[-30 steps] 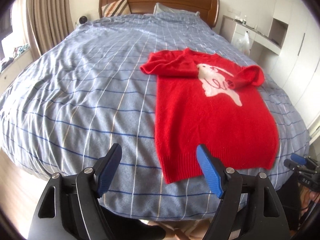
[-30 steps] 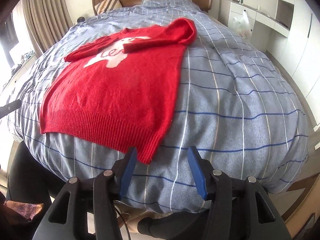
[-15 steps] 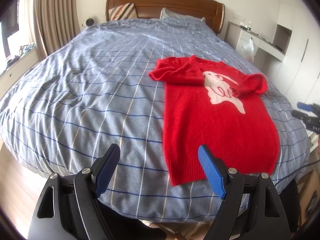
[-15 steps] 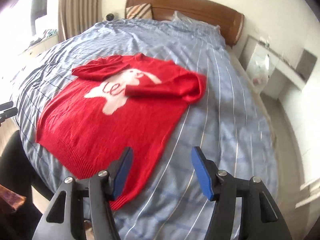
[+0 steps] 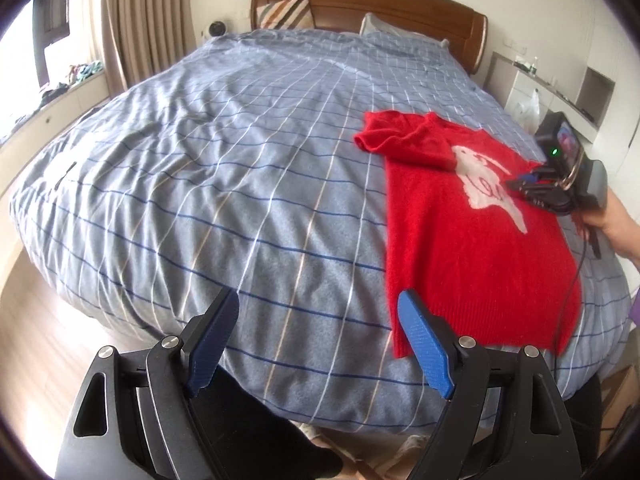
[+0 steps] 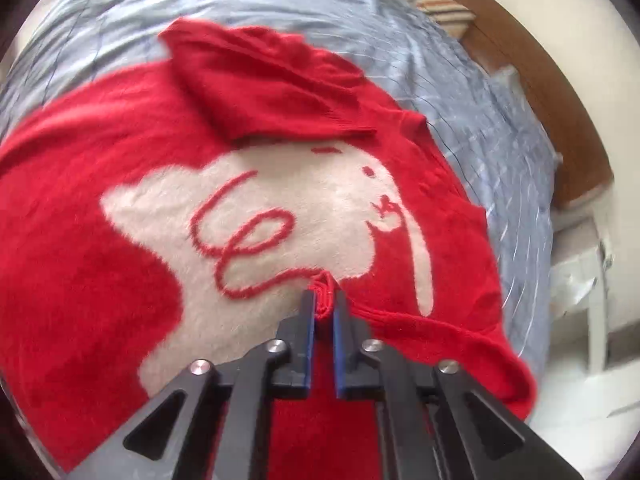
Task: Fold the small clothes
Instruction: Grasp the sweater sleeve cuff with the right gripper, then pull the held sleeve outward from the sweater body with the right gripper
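Observation:
A red knit sweater (image 5: 460, 248) with a white animal on its chest lies flat on the right side of the bed, its left sleeve folded in across the chest. My left gripper (image 5: 318, 320) hangs open over the bed's near edge, just left of the sweater's hem corner, with nothing between its blue pads. In the right wrist view my right gripper (image 6: 323, 300) is shut on a pinch of red knit at the sleeve edge of the sweater (image 6: 120, 280), beside the white animal. The left wrist view shows that right gripper (image 5: 524, 186) low over the chest, held by a hand (image 5: 616, 224).
The blue checked bed cover (image 5: 240, 160) spreads wide to the left of the sweater. A wooden headboard (image 5: 360, 4) and a striped pillow (image 5: 284, 10) stand at the far end. White shelves (image 5: 560, 92) line the right wall, and wooden floor (image 5: 48, 320) lies below the bed's near-left edge.
My right gripper swung from the hem corner up over the sweater's chest, rolled, and shut on the knit. The left gripper drifted a little left and stayed open.

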A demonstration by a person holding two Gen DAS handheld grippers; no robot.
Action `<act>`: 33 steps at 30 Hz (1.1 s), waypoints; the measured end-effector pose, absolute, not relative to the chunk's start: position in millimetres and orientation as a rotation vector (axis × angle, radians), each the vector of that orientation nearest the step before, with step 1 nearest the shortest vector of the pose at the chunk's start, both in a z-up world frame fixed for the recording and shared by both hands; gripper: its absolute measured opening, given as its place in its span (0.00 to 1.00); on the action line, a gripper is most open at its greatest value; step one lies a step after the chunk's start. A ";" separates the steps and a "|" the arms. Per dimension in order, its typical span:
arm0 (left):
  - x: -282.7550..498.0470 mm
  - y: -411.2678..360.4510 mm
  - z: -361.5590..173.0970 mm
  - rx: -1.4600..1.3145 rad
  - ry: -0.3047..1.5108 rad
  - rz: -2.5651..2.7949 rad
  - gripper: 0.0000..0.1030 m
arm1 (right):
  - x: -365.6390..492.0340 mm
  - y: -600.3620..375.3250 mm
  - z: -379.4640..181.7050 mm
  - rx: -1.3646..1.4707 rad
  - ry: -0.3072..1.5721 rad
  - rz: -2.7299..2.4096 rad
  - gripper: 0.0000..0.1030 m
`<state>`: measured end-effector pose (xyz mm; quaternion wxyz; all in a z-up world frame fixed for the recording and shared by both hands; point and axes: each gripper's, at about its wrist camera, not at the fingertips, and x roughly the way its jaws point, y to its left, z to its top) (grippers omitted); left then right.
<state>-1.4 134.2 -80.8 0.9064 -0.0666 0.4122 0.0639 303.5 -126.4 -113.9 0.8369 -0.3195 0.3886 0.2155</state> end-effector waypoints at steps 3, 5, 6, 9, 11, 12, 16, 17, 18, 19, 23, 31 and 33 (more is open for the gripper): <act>-4.7 139.7 -86.2 -0.138 0.863 0.141 0.81 | 313.7 -200.3 -67.9 -0.335 0.758 0.323 0.07; -4.2 140.6 -89.6 -0.144 0.870 0.138 0.81 | 317.0 -277.6 -37.4 -0.077 0.712 0.197 0.07; -3.5 140.4 -90.8 -0.149 0.872 0.135 0.81 | 316.5 -315.0 -26.5 0.031 0.693 0.138 0.07; 0.3 133.8 -92.5 -0.165 0.876 0.114 0.81 | 294.7 -427.7 -10.0 0.283 0.645 -0.056 0.07; 4.6 125.0 -92.6 -0.170 0.878 0.090 0.81 | 280.1 -479.7 -16.1 0.377 0.666 -0.166 0.07; 7.1 119.6 -92.1 -0.167 0.879 0.076 0.81 | 272.4 -498.5 -23.6 0.412 0.688 -0.213 0.08; 14.8 95.3 -85.7 -0.127 0.872 0.027 0.81 | 243.3 -548.5 -79.2 0.592 0.819 -0.278 0.17; 15.4 90.2 -82.7 -0.113 0.866 0.020 0.81 | 234.1 -556.2 -92.5 0.650 0.833 -0.269 0.25; 15.4 85.6 -79.7 -0.097 0.858 0.015 0.81 | 223.1 -563.6 -101.7 0.693 0.833 -0.263 0.28; 14.7 82.8 -77.0 -0.083 0.851 0.014 0.81 | 213.9 -569.7 -108.4 0.718 0.829 -0.262 0.28; 14.4 78.4 -72.7 -0.045 0.841 0.022 0.81 | 198.2 -573.7 -119.6 0.695 0.823 -0.165 0.28; 14.1 82.6 -76.5 -0.063 0.865 0.044 0.81 | 193.0 -491.8 -100.9 -0.128 0.861 0.095 0.68; 16.4 79.7 -79.8 -0.063 0.875 0.040 0.81 | 201.9 -480.2 -115.6 -0.291 0.896 0.060 0.67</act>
